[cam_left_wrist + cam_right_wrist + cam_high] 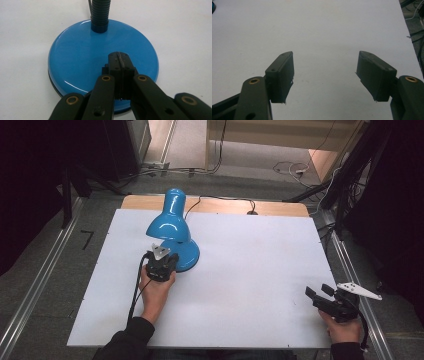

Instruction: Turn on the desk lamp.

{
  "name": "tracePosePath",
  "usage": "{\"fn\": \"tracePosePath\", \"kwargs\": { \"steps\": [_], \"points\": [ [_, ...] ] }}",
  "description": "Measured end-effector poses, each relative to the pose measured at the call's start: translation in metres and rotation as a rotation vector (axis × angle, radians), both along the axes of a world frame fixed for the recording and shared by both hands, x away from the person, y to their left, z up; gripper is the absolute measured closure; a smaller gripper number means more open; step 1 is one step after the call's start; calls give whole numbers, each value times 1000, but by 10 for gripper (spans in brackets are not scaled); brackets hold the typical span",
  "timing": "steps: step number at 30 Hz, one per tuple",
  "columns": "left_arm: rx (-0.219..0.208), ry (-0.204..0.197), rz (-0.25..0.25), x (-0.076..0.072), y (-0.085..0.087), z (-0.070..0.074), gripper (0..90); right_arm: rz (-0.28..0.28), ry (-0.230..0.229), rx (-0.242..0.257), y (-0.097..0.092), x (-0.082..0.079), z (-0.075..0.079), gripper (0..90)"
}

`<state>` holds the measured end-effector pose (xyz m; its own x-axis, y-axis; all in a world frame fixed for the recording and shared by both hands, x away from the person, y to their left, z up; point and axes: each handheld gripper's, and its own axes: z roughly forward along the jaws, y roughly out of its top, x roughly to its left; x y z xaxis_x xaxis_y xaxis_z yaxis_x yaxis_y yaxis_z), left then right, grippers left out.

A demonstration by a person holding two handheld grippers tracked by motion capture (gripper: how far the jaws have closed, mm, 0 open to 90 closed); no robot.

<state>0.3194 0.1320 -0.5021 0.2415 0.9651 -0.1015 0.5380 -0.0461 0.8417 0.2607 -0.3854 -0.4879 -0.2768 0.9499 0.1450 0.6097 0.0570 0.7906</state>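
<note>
Lamp [172, 232], blue and glossy, stands toward the far left of the white surface [250, 270]. Its round base [82, 57] rests flat on the board, a ribbed blue neck [100, 13] rises from the far part of the base, and the shade [168, 226] leans over the base from above. A dark cord [220, 200] runs from the lamp across the far edge of the surface.

The left tongs [162, 262] are held in the person's left hand [156, 290] just at the near side of the lamp's base. In the left gripper view the left tongs [119, 62] have their two black jaws pressed together, with nothing between them, and the closed tip sits over the near part of the base's top. Whether the tip touches the blue metal cannot be told.

The right tongs [320, 295] are held in the right hand [344, 329] near the near right corner of the surface, well apart from the lamp. In the right gripper view the right tongs [325, 75] stand wide open, with bare white board showing between the two jaws and nothing held.
</note>
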Motion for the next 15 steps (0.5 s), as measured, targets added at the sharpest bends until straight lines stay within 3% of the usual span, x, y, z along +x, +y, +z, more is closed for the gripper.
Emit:
{"fn": "tracePosePath", "kwargs": {
  "steps": [1, 15],
  "points": [
    [2, 19, -2, 0, 0, 0, 900, 0, 1, 0, 0, 0, 0, 286],
    [-4, 4, -6, -1, -1, -2, 900, 3, 1, 2, 1, 0, 0, 286]
  ]
}}
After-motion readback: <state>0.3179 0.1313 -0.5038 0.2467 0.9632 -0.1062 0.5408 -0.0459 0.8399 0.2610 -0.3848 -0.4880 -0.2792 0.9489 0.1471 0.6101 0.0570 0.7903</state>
